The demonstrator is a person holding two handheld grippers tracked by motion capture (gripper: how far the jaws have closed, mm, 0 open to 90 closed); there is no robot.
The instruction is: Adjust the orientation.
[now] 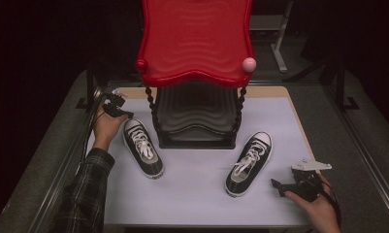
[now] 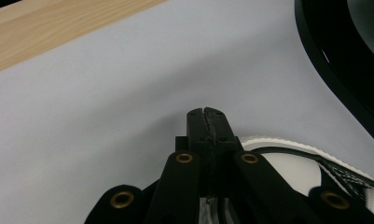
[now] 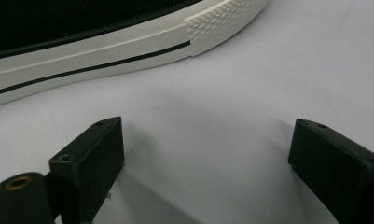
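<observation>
left gripper (image 1: 125, 115) sits pinched shut with nothing in it by the heel of the left black canvas sneaker with white laces (image 1: 142, 147), near the red and black two-tier shoe rack (image 1: 197, 41). right gripper (image 1: 275, 185) is wide open and empty beside the right black canvas sneaker (image 1: 249, 162). i'd open the left jaws first, then clamp the heel collar squarely.

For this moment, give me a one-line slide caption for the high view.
Two black sneakers flank a red-topped rack; left gripper shut by one heel, right gripper open.

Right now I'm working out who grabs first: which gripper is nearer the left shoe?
Left. The left gripper, jaws shut, sits just above the left shoe's heel end. The right gripper, jaws open, rests near the table's right edge, beyond the right shoe.
</observation>
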